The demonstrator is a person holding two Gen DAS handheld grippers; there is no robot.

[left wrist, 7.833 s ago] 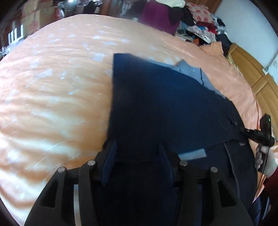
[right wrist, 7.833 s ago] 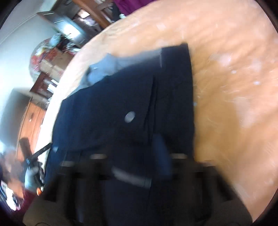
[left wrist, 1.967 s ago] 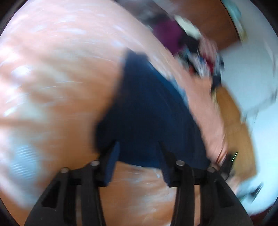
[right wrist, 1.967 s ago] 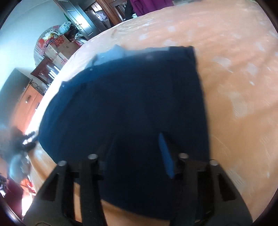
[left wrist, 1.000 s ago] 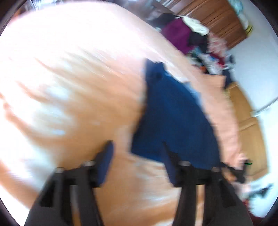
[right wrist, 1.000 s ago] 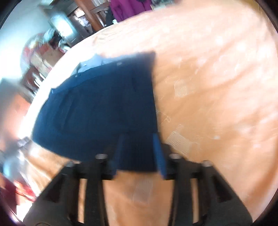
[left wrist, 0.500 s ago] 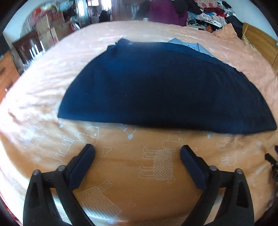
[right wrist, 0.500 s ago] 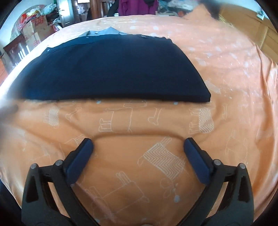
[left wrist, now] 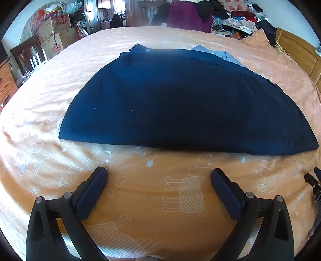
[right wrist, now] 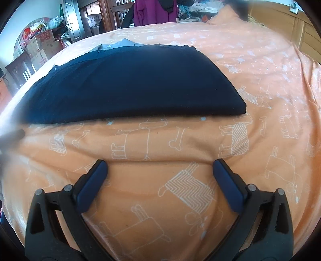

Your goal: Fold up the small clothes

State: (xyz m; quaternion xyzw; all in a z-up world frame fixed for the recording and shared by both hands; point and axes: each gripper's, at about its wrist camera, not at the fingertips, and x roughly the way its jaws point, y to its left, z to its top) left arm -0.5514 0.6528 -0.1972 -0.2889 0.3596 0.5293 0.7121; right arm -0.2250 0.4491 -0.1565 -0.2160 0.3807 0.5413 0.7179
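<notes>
A dark navy garment (left wrist: 184, 100) lies folded flat on the orange bedspread (left wrist: 152, 192), its folded edge nearest me. A light blue lining (left wrist: 218, 53) pokes out at its far side. In the right wrist view the same navy garment (right wrist: 128, 84) spans the middle, with grey-blue cloth (right wrist: 118, 45) showing behind it. My left gripper (left wrist: 159, 176) is open and empty, hovering over bare bedspread just short of the garment. My right gripper (right wrist: 160, 169) is also open and empty, a bit further back from the fold. The tip of the right gripper (left wrist: 313, 180) shows at the right edge of the left wrist view.
The bedspread (right wrist: 260, 84) has white dog drawings. Cardboard boxes (left wrist: 56, 38) and a wooden chair (left wrist: 28, 54) stand beyond the bed's left side. Piled clothes (left wrist: 226, 14) fill the back right. A wooden headboard (left wrist: 297, 52) lines the right.
Both grippers have let go of the navy garment, opened wide and drawn back toward the near edge of the bed. The garment now lies folded and still.
</notes>
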